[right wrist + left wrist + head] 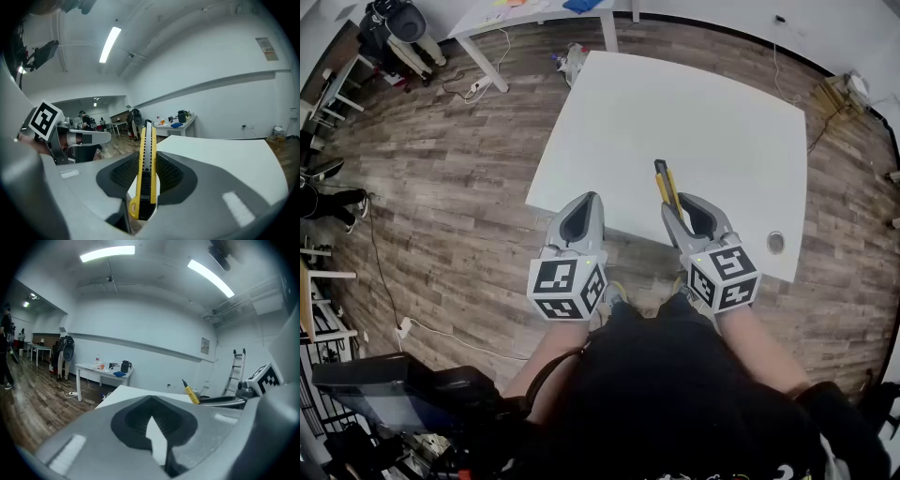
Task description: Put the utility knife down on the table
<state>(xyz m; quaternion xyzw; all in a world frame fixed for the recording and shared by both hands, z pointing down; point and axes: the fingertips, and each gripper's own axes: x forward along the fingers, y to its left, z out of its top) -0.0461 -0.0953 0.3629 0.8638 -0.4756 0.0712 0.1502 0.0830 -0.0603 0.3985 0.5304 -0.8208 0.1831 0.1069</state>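
Observation:
A yellow and black utility knife (146, 168) is clamped lengthwise between the jaws of my right gripper (145, 187), its tip pointing forward and up. In the head view the utility knife (667, 187) sticks out over the near edge of the white table (694, 122), held by my right gripper (680, 208). My left gripper (577, 217) hovers beside it at the table's near edge, shut with nothing between its pads (154, 434). From the left gripper view the knife (191, 393) shows at the right.
The table has a round cable hole (775, 243) near its front right corner. A second white table (534, 14) with small items stands beyond. Wooden floor surrounds both, with cables (473, 89) and a chair (398, 28) at the far left. A ladder (234, 369) leans by the wall.

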